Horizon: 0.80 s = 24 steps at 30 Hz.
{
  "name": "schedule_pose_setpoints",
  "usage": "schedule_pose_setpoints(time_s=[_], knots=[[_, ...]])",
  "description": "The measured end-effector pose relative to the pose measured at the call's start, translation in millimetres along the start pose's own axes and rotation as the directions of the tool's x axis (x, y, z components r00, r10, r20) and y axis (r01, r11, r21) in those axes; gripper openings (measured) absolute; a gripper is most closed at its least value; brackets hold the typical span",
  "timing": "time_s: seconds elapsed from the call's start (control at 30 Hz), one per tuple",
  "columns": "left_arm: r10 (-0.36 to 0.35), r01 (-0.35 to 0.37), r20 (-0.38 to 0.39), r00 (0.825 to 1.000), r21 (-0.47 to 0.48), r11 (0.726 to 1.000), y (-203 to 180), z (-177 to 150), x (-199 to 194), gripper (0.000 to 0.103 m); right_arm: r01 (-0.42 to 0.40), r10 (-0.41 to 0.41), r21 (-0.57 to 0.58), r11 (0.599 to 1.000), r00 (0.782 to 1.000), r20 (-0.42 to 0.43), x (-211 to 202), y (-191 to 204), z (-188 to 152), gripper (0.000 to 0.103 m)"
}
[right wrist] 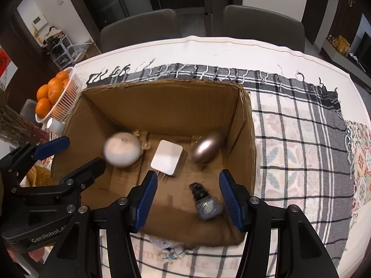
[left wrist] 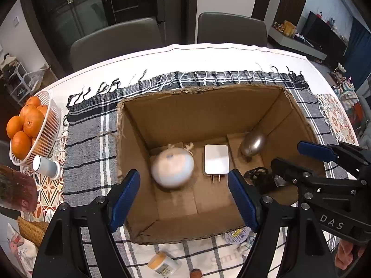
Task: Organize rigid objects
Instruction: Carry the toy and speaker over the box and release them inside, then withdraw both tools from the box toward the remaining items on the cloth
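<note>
both grippers hanging wide open over the brown cardboard box (left wrist: 208, 115), left gripper (left wrist: 184, 199) empty, blurry white round ball (left wrist: 172, 170) below between its jaws, right gripper (right wrist: 187, 200) empty too, black wristwatch (right wrist: 205, 200) between its jaws

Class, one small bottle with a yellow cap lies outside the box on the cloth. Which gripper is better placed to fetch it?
Left. The bottle lies just below the open left gripper, at the box's near wall; the right wrist view does not show it.

basket of oranges (left wrist: 27, 125), two grey chairs (left wrist: 116, 39)
</note>
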<state>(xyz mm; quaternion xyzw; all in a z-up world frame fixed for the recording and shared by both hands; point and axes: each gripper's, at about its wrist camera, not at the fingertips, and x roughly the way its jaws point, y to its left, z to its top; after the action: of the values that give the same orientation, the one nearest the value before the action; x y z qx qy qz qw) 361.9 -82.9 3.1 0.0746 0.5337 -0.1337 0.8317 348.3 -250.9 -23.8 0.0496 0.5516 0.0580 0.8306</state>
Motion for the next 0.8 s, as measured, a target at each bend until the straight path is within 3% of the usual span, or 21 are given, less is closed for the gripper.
schedule_pose_setpoints(time_s=[0.8], knots=[[-0.003,0.003,0.097,0.995,-0.007,1.000,11.9,-43.7,-62.1,0.081,0.023,-0.019,-0.037,0.999,0.994,0.105,-48.0,28.3,-33.8,0.057]])
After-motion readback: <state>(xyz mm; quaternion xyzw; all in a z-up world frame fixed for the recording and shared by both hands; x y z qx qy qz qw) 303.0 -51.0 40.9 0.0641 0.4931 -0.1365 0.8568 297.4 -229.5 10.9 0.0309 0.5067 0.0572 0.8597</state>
